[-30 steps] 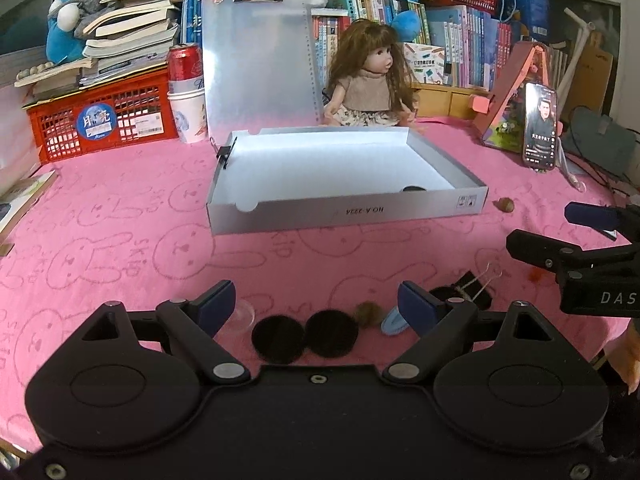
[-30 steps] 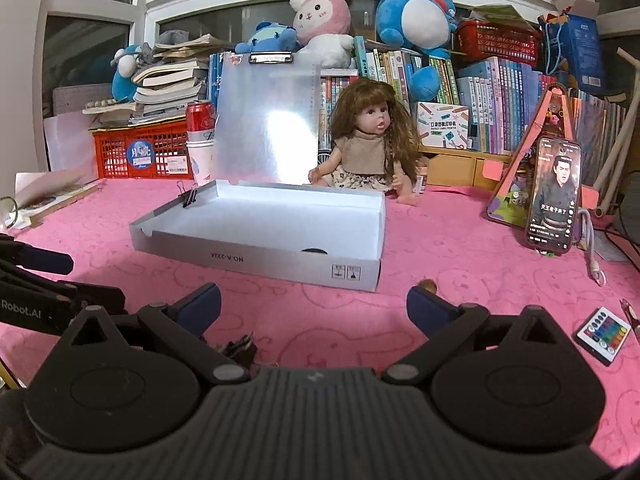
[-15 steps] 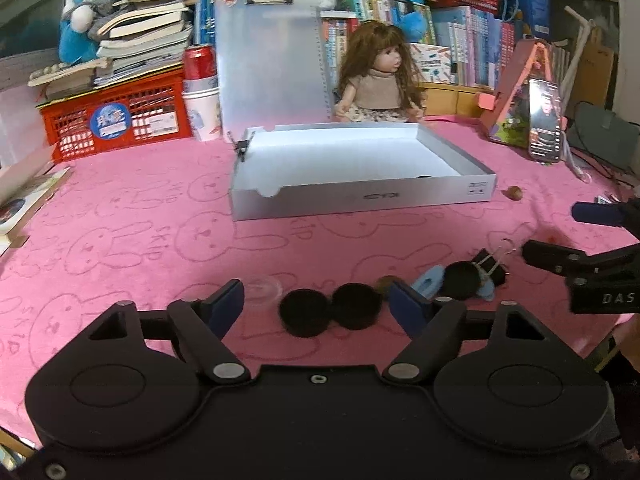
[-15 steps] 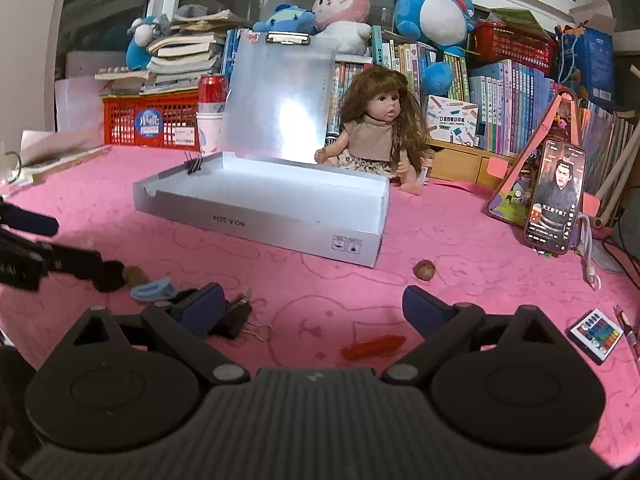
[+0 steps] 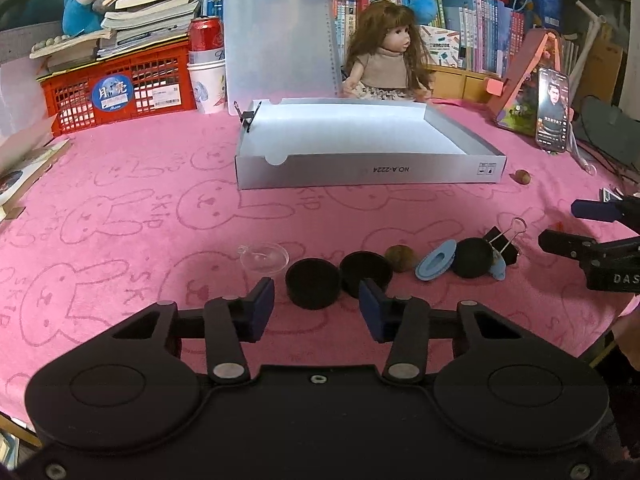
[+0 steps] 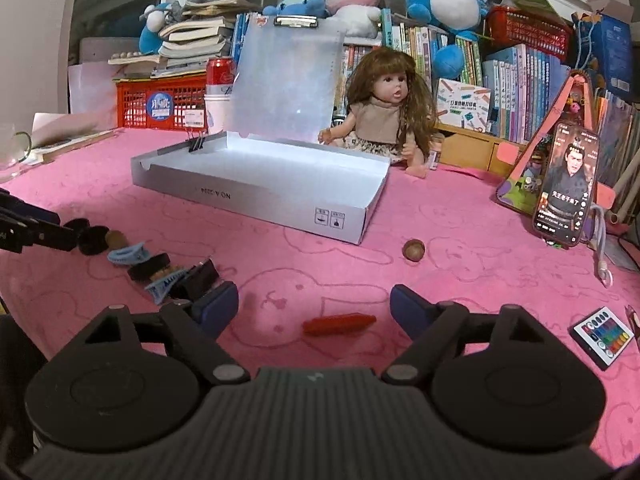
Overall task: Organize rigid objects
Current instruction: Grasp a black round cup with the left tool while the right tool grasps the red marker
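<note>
A bench covered by a pink cloth (image 5: 120, 200) printed with rabbit outlines is seen from two wrist cameras. One shallow grey box (image 5: 360, 168) is set open near the middle of the bench, with one black binder clip (image 5: 246, 116) fixed to its far left corner. In front of the box, a loose row of small things is laid out: one clear plastic lid (image 5: 264, 258), two black round caps (image 5: 314, 288) side by side and touching, one brown nut (image 5: 401, 257), two light blue clips (image 5: 436, 265) on either side of a third black round cap (image 5: 474, 258), and a second black binder clip (image 5: 506, 242) with wire handles. A second brown nut (image 5: 522, 176) is seen alone by the box's right end, and one orange-red stick (image 6: 339, 324) is seen lying flat on the cloth. The left gripper (image 5: 316, 310) is held low over the row, its jaws closing on either side of the nearest of the two caps, with the pads not yet pressed on it. The right gripper (image 6: 314, 306) is held over the orange-red stick, its jaws wide apart and closing, with nothing clamped. Behind the box, one doll (image 6: 386, 116), one clipboard (image 6: 288, 80), one red basket (image 5: 116, 88), one red can (image 5: 206, 34) and one phone (image 6: 568, 192) are seen.
</note>
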`<state>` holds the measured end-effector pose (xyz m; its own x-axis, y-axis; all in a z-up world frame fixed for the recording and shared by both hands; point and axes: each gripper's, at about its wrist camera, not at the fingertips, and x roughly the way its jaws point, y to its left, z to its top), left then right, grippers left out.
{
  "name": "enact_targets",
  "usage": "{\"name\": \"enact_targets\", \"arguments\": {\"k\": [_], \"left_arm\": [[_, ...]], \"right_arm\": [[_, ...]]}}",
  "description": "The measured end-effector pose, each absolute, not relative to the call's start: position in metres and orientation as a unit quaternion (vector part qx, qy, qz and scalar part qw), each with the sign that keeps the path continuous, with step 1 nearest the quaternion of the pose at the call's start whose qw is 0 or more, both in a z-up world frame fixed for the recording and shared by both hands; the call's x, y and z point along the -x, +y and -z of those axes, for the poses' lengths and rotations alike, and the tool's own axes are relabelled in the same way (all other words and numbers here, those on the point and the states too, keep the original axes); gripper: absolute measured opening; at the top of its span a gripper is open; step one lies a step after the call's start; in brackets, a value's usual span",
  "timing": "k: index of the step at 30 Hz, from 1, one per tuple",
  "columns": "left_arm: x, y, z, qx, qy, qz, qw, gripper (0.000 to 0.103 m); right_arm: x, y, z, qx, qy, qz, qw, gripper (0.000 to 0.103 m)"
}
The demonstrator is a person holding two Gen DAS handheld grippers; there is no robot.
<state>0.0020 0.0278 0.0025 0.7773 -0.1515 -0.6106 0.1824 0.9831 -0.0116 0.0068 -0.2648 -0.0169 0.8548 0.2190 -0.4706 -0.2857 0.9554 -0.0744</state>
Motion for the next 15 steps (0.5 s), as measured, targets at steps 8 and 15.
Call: {"name": "enact_targets", "arguments": {"k": [8, 15], "left_arm": [[-0.007, 0.022, 0.004, -0.03, 0.322, 0.093, 0.942, 0.045], [-0.008, 0.016, 0.005, -0.041, 0.315, 0.09, 0.944, 0.031]], "right_arm": [[-0.021, -0.279, 0.026, 0.046, 0.261, -0.134, 0.955, 0.072], [-0.017, -0.278, 0.026, 0.046, 0.257, -0.129, 0.957, 0.047]]}}
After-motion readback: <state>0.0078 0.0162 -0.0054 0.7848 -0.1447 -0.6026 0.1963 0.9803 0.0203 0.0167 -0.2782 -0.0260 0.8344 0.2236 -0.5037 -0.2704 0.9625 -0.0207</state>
